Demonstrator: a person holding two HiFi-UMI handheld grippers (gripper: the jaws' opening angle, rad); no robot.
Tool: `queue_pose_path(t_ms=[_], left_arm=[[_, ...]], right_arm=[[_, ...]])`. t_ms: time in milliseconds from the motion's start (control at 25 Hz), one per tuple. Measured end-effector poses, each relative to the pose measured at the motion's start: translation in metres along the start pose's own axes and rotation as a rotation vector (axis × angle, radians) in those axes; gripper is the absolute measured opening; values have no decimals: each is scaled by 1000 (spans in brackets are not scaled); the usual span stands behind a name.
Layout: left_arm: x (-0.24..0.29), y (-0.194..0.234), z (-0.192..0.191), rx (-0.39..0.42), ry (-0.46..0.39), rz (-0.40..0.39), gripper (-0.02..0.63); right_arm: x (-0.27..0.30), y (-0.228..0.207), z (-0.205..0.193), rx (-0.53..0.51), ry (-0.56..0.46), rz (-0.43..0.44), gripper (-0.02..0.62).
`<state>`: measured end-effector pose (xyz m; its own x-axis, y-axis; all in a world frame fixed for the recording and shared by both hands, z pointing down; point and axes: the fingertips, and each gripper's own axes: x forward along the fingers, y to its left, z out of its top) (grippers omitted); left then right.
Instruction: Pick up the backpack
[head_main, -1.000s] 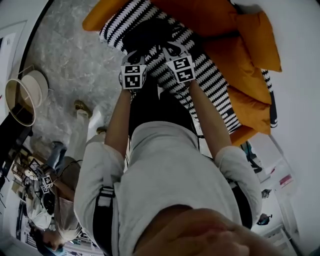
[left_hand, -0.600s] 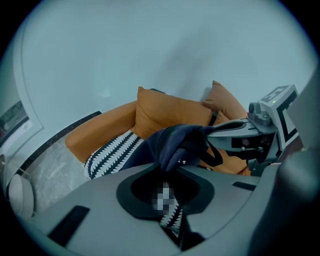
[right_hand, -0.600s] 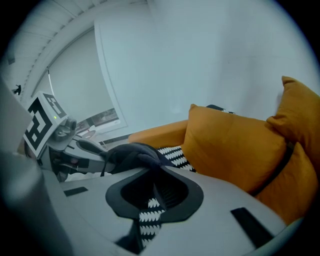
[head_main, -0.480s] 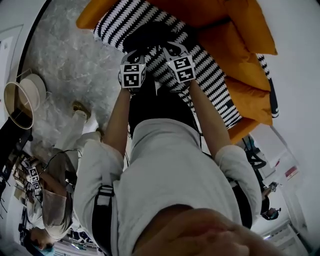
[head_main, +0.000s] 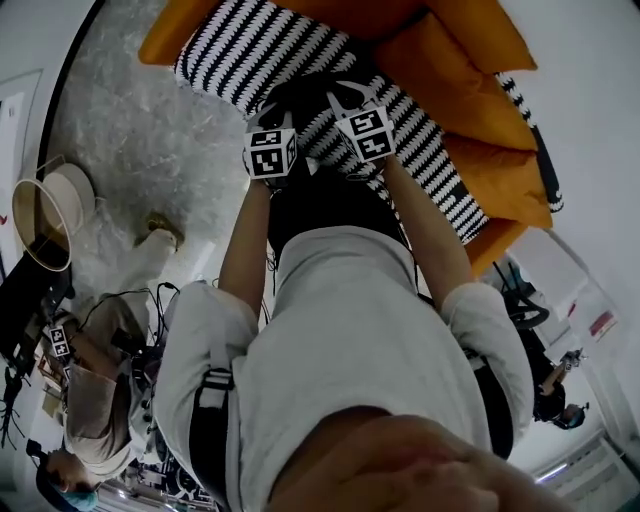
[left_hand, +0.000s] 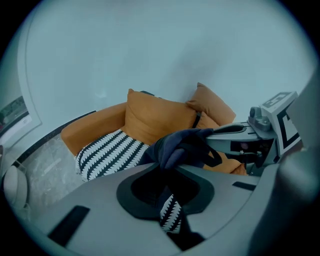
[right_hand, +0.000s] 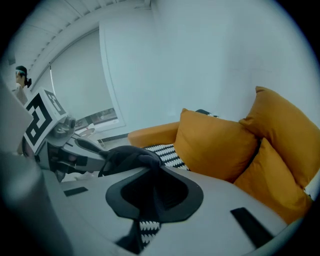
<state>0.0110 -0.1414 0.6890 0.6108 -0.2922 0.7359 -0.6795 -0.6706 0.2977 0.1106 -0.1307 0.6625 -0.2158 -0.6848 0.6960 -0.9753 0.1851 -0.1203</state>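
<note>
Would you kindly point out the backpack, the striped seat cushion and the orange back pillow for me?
backpack (left_hand: 181, 145): left gripper view, bunched dark fabric.
striped seat cushion (left_hand: 107, 152): left gripper view, its patterned top.
orange back pillow (right_hand: 215, 145): right gripper view, its front face.

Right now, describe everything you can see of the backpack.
The backpack is dark, navy to black, soft fabric, bunched and creased at its top, with a thin strap loop showing. The left gripper and right gripper each pinch that top edge, side by side. It hangs before the striped seat of the orange sofa; its lower part is hidden.
</note>
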Motion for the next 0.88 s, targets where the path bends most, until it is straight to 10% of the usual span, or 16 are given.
queue_pose_path(t_ms=[880], left_arm=[[-83,-156,55,191,-245,58,51]], right_arm=[[-195,-23,3,48,-244,7,61]])
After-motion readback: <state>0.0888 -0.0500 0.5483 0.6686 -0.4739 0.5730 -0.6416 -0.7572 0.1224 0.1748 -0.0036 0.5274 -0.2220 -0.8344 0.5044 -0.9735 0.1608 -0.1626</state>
